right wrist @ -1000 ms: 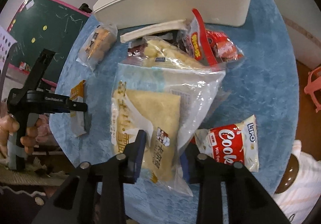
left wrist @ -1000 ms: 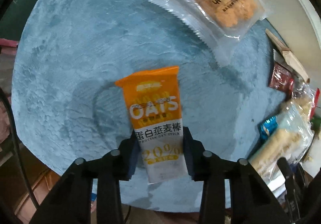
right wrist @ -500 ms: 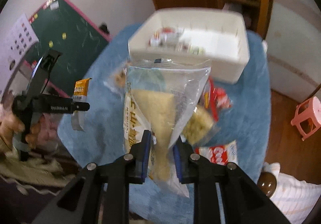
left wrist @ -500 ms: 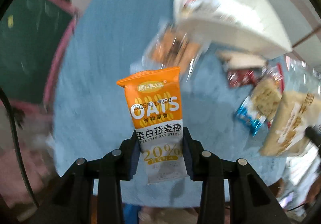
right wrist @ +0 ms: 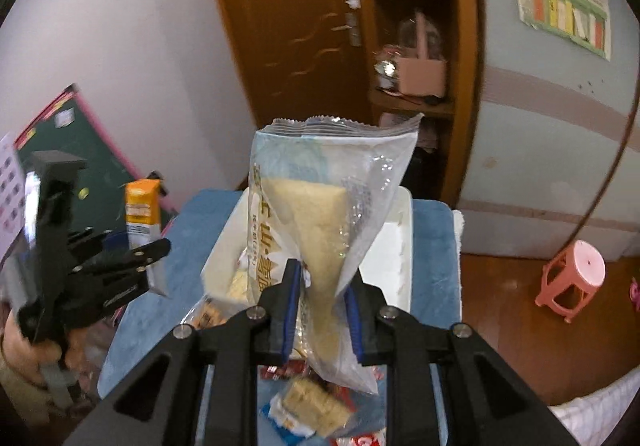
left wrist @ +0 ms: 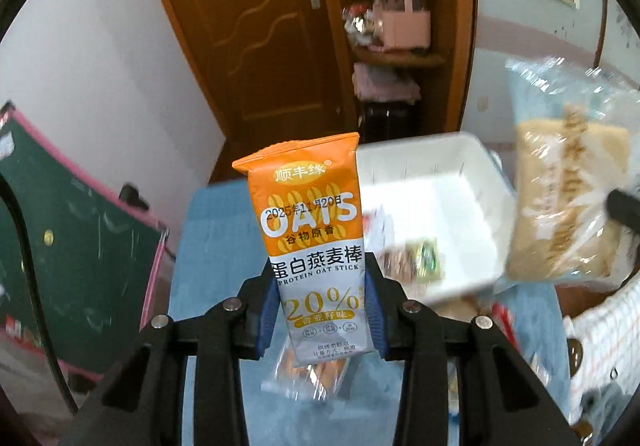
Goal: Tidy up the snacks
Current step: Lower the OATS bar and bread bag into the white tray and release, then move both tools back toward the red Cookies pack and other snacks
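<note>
My left gripper (left wrist: pixel 322 306) is shut on an orange and white oat stick packet (left wrist: pixel 316 238), held upright in the air above the blue table (left wrist: pixel 216 246). It also shows in the right wrist view (right wrist: pixel 142 222). My right gripper (right wrist: pixel 320 310) is shut on a clear bag of pale cake (right wrist: pixel 320 214), lifted above the white bin (right wrist: pixel 396 258). That bag shows blurred at the right of the left wrist view (left wrist: pixel 568 198). The white bin (left wrist: pixel 432 214) holds a few small snacks.
A clear pack of orange biscuits (left wrist: pixel 312 374) lies on the table under my left gripper. More snack packs (right wrist: pixel 316 410) lie under my right gripper. A green chalkboard (left wrist: pixel 72 254) leans at left. A pink stool (right wrist: pixel 572 278) stands on the floor at right.
Both grippers have lifted their packets off the table and tilted up, so the door and shelves now show. The white bin now lies ahead and below.
</note>
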